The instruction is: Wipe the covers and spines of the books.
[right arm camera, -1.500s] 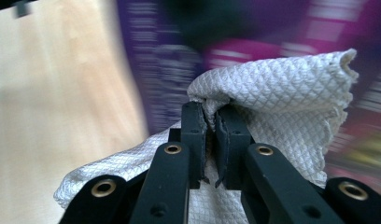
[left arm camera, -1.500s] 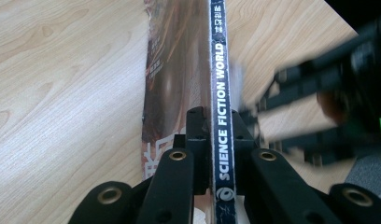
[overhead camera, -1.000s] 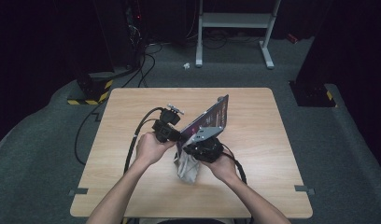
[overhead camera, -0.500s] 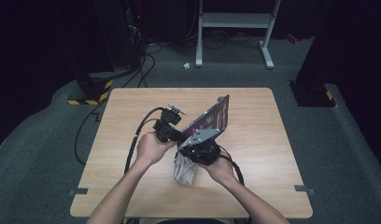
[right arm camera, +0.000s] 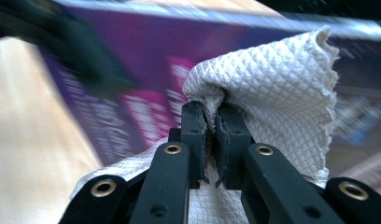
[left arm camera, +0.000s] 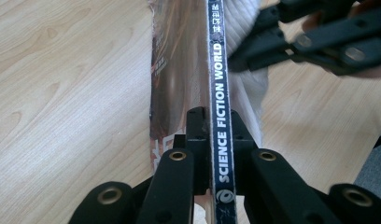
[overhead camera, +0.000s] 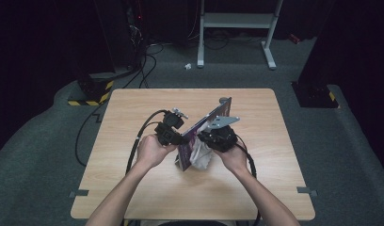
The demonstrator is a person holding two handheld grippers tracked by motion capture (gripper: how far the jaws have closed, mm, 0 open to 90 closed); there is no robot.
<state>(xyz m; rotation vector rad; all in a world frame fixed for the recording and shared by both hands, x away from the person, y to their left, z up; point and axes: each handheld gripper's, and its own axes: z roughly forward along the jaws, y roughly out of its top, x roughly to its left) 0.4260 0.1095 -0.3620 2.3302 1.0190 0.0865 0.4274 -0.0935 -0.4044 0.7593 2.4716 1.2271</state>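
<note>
Wooden tabletop (overhead camera: 133, 188) carries a magazine (overhead camera: 205, 126) standing tilted on its edge near the middle. Clamped on its spine is the left hand-held gripper (left arm camera: 211, 140); the right hand-held gripper (right arm camera: 211, 123) pinches a white quilted cloth (right arm camera: 277, 88) against the purple cover.

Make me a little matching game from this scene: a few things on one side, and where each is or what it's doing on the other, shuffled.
Things:
1. left gripper
2. right gripper
3. magazine
4. cloth

States:
A. stands on edge on the table
B. white, quilted, pinched and bunched
C. shut on the spine reading SCIENCE FICTION WORLD
D. shut on the cloth, beside the purple cover

Pairs: 1-C, 2-D, 3-A, 4-B
</note>
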